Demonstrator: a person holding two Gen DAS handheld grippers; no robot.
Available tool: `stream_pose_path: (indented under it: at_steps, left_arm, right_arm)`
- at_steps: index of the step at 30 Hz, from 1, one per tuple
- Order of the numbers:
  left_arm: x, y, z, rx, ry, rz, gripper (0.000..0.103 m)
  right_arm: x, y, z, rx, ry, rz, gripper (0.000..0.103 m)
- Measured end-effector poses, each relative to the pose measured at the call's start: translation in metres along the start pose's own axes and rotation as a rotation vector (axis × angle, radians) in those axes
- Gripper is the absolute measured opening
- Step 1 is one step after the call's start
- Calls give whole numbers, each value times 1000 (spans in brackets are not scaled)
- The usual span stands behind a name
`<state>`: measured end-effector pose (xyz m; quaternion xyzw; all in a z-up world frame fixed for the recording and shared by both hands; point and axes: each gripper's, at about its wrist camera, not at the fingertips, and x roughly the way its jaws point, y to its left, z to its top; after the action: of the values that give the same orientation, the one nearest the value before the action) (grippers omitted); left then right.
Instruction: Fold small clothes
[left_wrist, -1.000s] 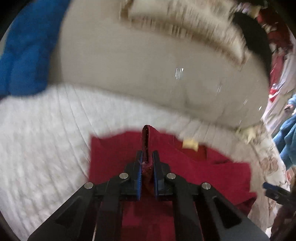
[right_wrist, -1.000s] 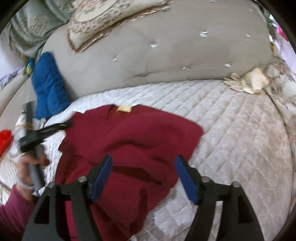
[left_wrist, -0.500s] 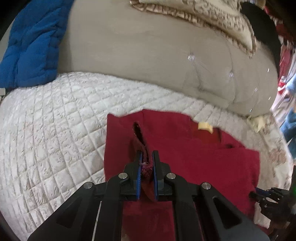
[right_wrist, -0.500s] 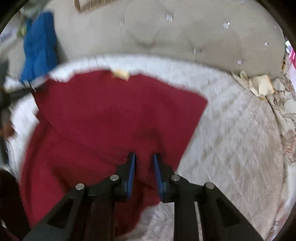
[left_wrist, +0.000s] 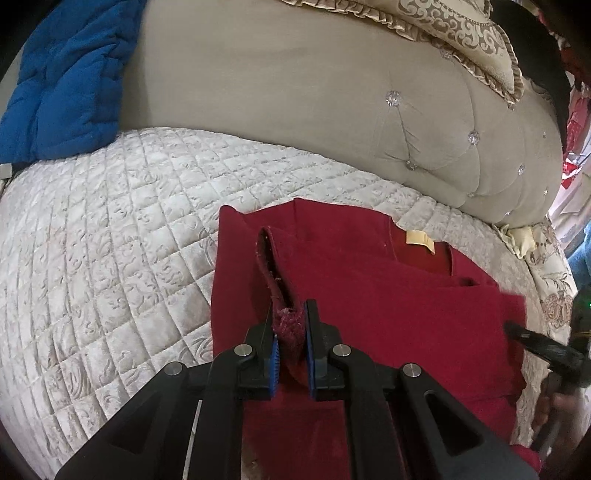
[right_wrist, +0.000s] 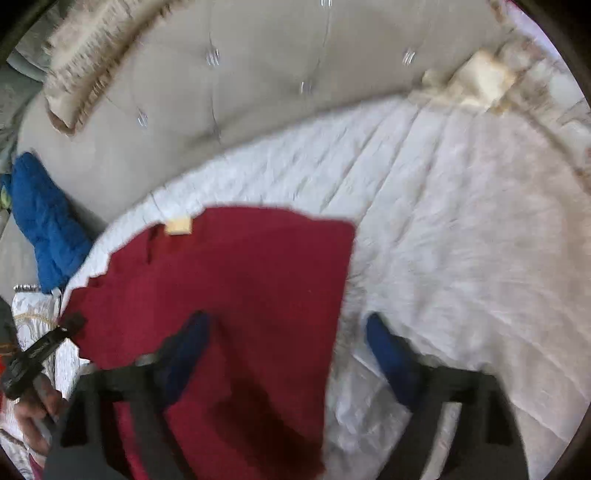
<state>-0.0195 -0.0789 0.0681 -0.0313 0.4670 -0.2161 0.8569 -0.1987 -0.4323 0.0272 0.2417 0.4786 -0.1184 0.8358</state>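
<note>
left wrist view: left hand-held gripper (left_wrist: 290, 345) pinches red garment (left_wrist: 406, 314); tan label (left_wrist: 420, 240) unreadable; right hand-held gripper (right_wrist: 288, 354) wide.

bare quilt (right_wrist: 443, 229) right of garment (right_wrist: 240, 277)

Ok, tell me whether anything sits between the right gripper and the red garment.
Nothing visible does. The open right gripper hangs directly over the dark red knit garment on the white quilted cover.

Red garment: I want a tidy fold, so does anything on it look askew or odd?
Yes. The left tongs pinch a raised ridge of the red garment, its raw underside showing. The top edge near the tan label lies uneven. The right tongs are open, holding nothing.
</note>
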Motion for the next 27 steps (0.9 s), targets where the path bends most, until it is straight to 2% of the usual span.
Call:
stream_pose_path:
  at_steps: [1,2,5,7,9,11,13,15,16,17,19,21,23,25,27]
  left_arm:
    - [-1,0,0,-3,0,-11,0]
    - [-1,1,0,-3,2,-19,0]
    - [-1,-1,0,12,7,-13,1]
    - [4,-2,-1,22,20,6,10]
    - [12,0,-2,14,56,5,13]
    - [16,2,-4,4,74,13,13]
    - [15,3,-5,2,73,18,13]
    - [11,5,-6,-1,66,19,13]
    - [8,6,-6,-5,62,15,13]
    - [4,7,-6,-12,59,10,13]
    - [-4,11,-8,-32,47,8,14]
    - [-12,14,-11,-38,32,19,14]
    - [-20,17,-20,-45,33,17,14]
    - [-26,19,-32,-60,69,-17,14]
    - [-33,19,-45,-62,92,-51,14]
  right_arm:
    - [-4,6,3,-45,-26,-26,17]
    - [-10,11,7,-79,-42,-41,10]
    - [-32,18,22,-167,-127,-140,9]
    - [-29,10,31,-154,-121,-172,9]
    - [-10,7,35,-184,-103,-254,9]
    - [9,2,31,-160,-61,-253,9]
    - [0,-6,27,-125,-86,-209,12]
    - [-15,-17,23,-33,-68,-137,35]
    - [-26,-23,18,1,-69,-126,57]
    - [-38,-25,11,12,-89,-118,63]
    - [-57,-23,-5,0,-109,-94,63]
    - [-62,-16,-19,-32,-89,-57,63]
    - [-51,-9,-30,-83,-47,-84,62]
    - [-37,-6,-38,-97,4,-129,60]
    - [-49,-6,-41,-56,-33,-105,60]
